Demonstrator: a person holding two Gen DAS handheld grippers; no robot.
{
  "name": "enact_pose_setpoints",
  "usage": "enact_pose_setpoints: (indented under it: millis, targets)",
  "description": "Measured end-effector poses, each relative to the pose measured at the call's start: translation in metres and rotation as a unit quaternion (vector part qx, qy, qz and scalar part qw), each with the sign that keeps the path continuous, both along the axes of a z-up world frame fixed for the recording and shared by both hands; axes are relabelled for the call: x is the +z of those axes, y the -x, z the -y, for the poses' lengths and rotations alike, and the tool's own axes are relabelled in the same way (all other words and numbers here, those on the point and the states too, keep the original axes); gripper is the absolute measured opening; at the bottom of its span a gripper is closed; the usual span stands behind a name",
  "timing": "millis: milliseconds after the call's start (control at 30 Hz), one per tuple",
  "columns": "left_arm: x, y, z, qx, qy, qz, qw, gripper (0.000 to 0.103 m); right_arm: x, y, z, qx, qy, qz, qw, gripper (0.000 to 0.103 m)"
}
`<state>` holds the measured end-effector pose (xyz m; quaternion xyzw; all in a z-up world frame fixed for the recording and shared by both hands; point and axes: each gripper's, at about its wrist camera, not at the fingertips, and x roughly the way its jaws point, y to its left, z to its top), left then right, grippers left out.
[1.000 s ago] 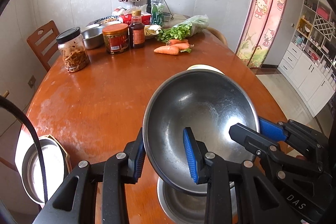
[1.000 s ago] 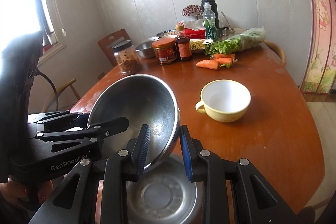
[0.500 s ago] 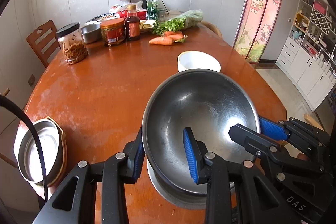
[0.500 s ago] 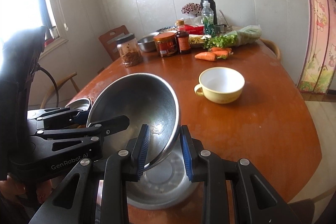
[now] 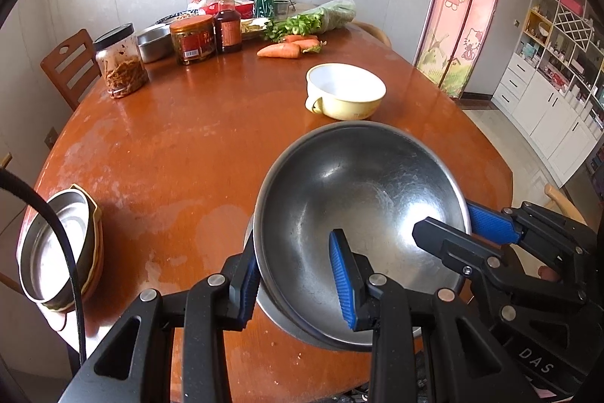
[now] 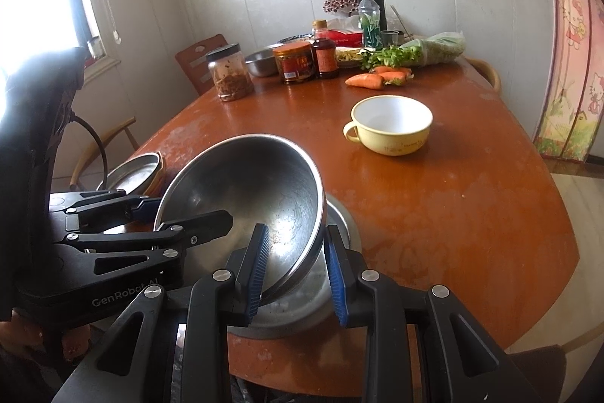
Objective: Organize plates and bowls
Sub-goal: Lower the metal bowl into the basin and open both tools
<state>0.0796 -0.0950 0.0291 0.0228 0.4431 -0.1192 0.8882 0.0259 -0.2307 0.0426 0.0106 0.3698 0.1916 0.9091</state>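
A large steel bowl [image 5: 362,214] [image 6: 249,191] hangs tilted just above a flat steel dish [image 6: 332,233] [image 5: 287,323] at the table's near edge. My left gripper [image 5: 298,278] is shut on its near-left rim; it shows from the side in the right wrist view [image 6: 151,214]. My right gripper [image 6: 296,267] is shut on its right rim and shows in the left wrist view [image 5: 464,225]. A yellow handled bowl [image 5: 345,97] [image 6: 392,125] stands mid-table. A stack of dishes [image 5: 60,244] [image 6: 136,170] sits at the left edge.
At the far end of the brown oval table [image 5: 181,146] stand a jar [image 5: 120,61], a red-labelled tin [image 5: 192,38], a sauce bottle [image 5: 227,25], a small steel bowl [image 5: 153,42], carrots [image 5: 287,48] and greens [image 5: 321,17]. Chairs [image 5: 66,67] surround the table.
Both grippers have carried the steel bowl back toward the near edge and lowered it over the flat dish. The yellow bowl and jars look farther away.
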Motion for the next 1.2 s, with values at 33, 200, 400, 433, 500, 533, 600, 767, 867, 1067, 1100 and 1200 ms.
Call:
enact_pose_setpoints:
  millis: [33, 200, 400, 433, 500, 533, 600, 767, 867, 1067, 1100, 1200]
  targets:
    - [-0.001, 0.001, 0.000, 0.000, -0.001, 0.000, 1.0000, 0.034, -0.001, 0.001, 0.000, 0.000, -0.001, -0.001, 1.000, 0.031]
    - [-0.002, 0.007, 0.002, 0.000, -0.007, 0.002, 1.0000, 0.035, -0.003, 0.005, 0.000, 0.003, 0.000, 0.001, 1.000, 0.032]
    - [-0.009, 0.009, 0.006, 0.000, -0.017, -0.006, 0.9998, 0.036, -0.008, 0.008, -0.002, 0.006, 0.013, -0.007, 1.000, 0.032]
    - [-0.010, 0.010, 0.007, -0.001, -0.020, -0.006, 0.9998, 0.036, -0.008, 0.008, -0.002, 0.006, 0.015, -0.007, 1.000, 0.032]
    - [-0.011, 0.010, 0.008, -0.002, -0.023, -0.006, 0.9997, 0.036, -0.009, 0.007, -0.002, 0.004, 0.015, -0.007, 1.000, 0.032]
    - [-0.012, 0.009, 0.009, -0.003, -0.025, -0.007, 0.9997, 0.036, -0.009, 0.007, -0.001, 0.004, 0.016, -0.007, 1.000, 0.032]
    - [-0.015, 0.008, 0.009, -0.004, -0.025, -0.009, 0.9996, 0.036, -0.011, 0.007, 0.000, 0.003, 0.015, -0.009, 1.000, 0.032]
    - [-0.022, 0.003, 0.010, -0.005, -0.027, -0.016, 0.9995, 0.036, -0.015, 0.004, 0.002, 0.002, 0.013, -0.015, 1.000, 0.032]
    - [-0.025, 0.000, 0.010, -0.007, -0.027, -0.018, 0.9994, 0.036, -0.019, 0.000, 0.003, 0.002, 0.012, -0.020, 1.000, 0.032]
    - [-0.033, -0.008, 0.012, -0.008, -0.035, -0.023, 0.9991, 0.036, -0.030, -0.008, 0.002, 0.000, 0.020, -0.028, 0.999, 0.032]
    - [-0.035, -0.009, 0.012, -0.010, -0.035, -0.024, 0.9990, 0.036, -0.031, -0.009, 0.002, 0.000, 0.018, -0.028, 0.999, 0.032]
    - [-0.037, -0.011, 0.012, -0.013, -0.035, -0.024, 0.9990, 0.036, -0.031, -0.010, 0.002, -0.001, 0.022, -0.021, 1.000, 0.032]
